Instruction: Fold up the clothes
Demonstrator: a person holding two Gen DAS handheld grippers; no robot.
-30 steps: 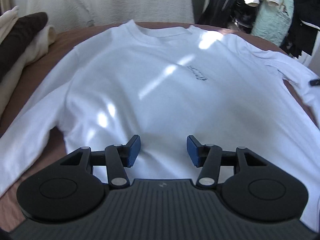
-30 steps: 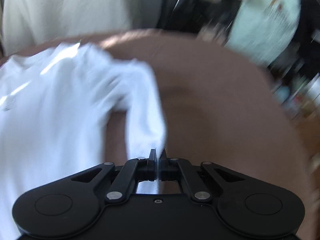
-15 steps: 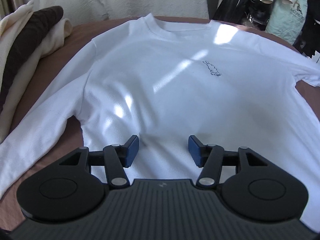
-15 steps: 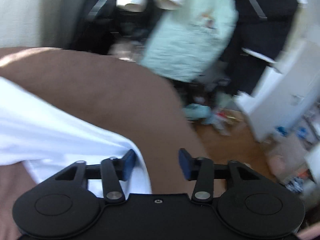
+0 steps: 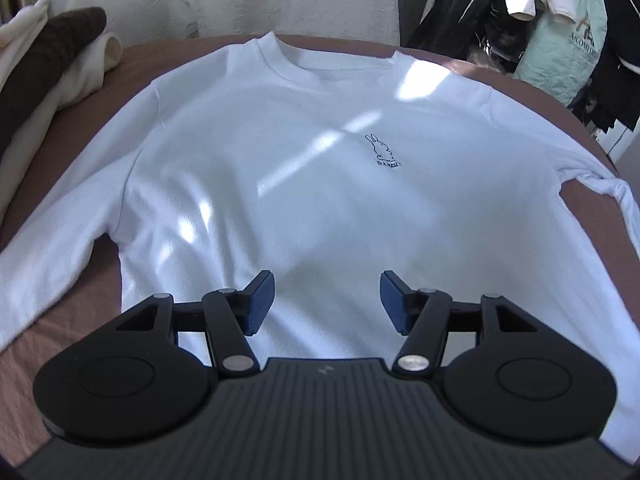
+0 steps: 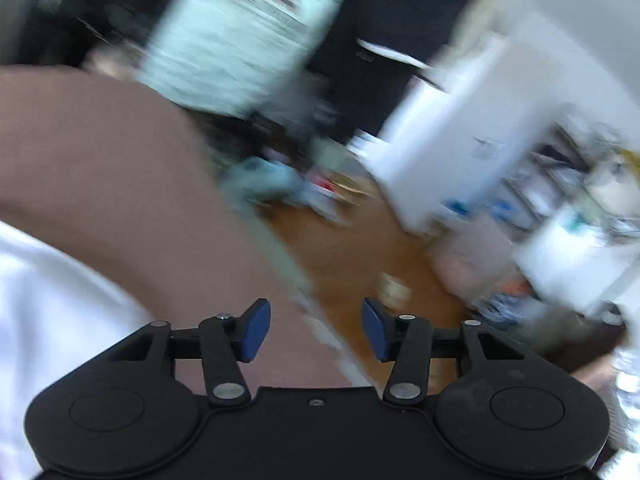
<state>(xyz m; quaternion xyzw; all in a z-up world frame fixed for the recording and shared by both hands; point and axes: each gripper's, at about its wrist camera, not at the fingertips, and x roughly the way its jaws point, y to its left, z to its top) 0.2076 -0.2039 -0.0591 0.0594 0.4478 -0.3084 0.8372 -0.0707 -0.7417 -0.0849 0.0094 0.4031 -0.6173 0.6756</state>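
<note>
The jaws of the left gripper (image 5: 327,303) stand wide apart with nothing between them, poised over the lower middle of the white sweatshirt (image 5: 320,184). The sweatshirt lies face up, spread flat on a brown bed (image 5: 72,312), collar far ahead of the jaws, sleeves running out to both sides, a small rabbit print (image 5: 383,153) ahead and slightly right. The right gripper (image 6: 315,333) is likewise parted and empty, over the bed's edge with a sleeve (image 6: 60,300) to its left. Folded brown and cream clothes (image 5: 48,68) are stacked far left of the left gripper. The right view is blurred.
</note>
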